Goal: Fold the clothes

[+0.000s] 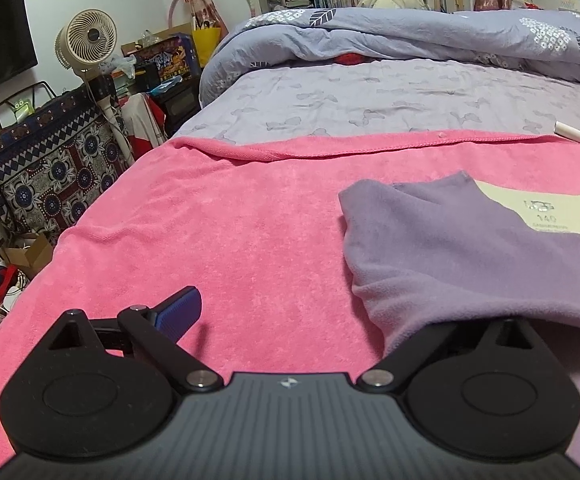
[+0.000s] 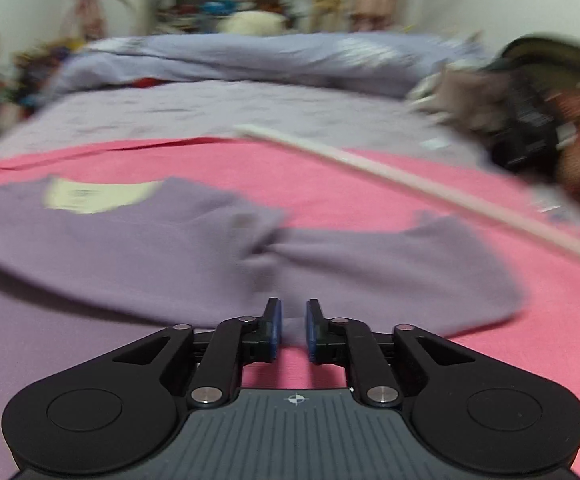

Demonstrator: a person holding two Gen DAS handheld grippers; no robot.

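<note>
A purple fleece top (image 1: 470,248) lies on a pink towel (image 1: 218,232) spread over the bed, its cream neck lining (image 1: 538,210) facing up. My left gripper (image 1: 298,314) stands wide open at the top's near left corner. Its left finger (image 1: 180,312) with the blue pad rests over the towel, and its right finger is hidden under the purple cloth. In the blurred right wrist view the top (image 2: 150,248) and its sleeve (image 2: 402,272) spread across the towel (image 2: 370,200). My right gripper (image 2: 293,314) sits at the near hem, its pads a narrow gap apart, not pressing the cloth.
A long white stick (image 2: 410,184) lies slanted on the towel beyond the sleeve. A blurred dark heap (image 2: 530,120) sits at the far right. A rumpled blue-grey duvet (image 1: 410,36) fills the back of the bed. Past the bed's left edge stand a fan (image 1: 90,40) and cluttered bags.
</note>
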